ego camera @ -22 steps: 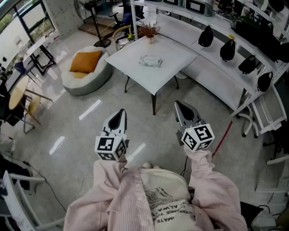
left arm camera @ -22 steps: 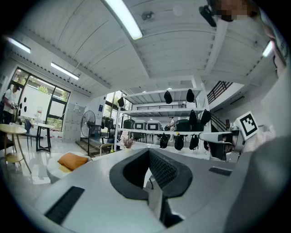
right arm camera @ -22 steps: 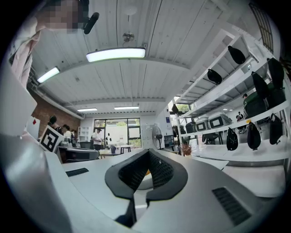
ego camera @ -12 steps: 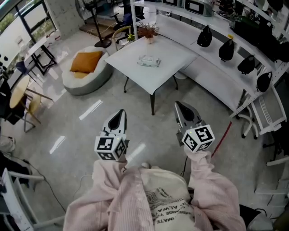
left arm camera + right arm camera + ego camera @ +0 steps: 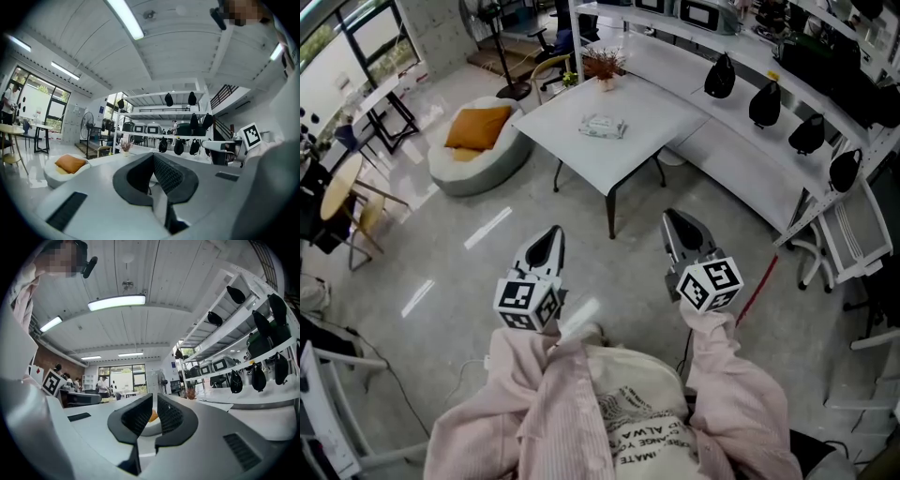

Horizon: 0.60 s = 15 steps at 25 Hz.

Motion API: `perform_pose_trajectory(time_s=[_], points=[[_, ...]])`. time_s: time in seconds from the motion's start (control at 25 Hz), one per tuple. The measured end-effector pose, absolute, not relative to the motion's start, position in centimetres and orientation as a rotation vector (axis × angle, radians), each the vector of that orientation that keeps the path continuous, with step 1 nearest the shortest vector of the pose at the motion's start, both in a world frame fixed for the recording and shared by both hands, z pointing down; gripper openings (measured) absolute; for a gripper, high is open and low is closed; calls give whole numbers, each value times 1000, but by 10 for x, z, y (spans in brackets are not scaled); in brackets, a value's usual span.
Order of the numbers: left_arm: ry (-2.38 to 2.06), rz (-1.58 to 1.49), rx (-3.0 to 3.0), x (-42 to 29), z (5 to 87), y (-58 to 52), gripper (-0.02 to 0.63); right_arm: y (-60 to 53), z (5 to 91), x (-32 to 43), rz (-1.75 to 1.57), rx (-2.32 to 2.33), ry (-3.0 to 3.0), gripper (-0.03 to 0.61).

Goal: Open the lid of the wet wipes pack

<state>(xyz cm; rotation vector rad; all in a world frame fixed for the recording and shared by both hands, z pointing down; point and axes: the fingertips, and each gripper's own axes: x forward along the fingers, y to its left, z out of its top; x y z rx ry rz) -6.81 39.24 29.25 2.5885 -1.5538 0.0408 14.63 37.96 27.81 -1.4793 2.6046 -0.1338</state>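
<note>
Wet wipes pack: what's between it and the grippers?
Head view: only floor and the near table corner lie between the wet wipes pack and left gripper, right gripper.
</note>
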Motion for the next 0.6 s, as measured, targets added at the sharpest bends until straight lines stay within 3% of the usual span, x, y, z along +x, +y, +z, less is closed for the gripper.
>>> perform_pose_trajectory(time_s=[0.2,0.28,0.6], points=[[-1549,60,2590,-64,289,388,0,375,275,146,-130,-1495,2594,13],[-1529,68,2599,-60,292,382,0,369,276,145,-127,-1499,2594,71],[-1509,81,2573,-60,311,344,0,323,289,145,-163,-1516,2584,151]])
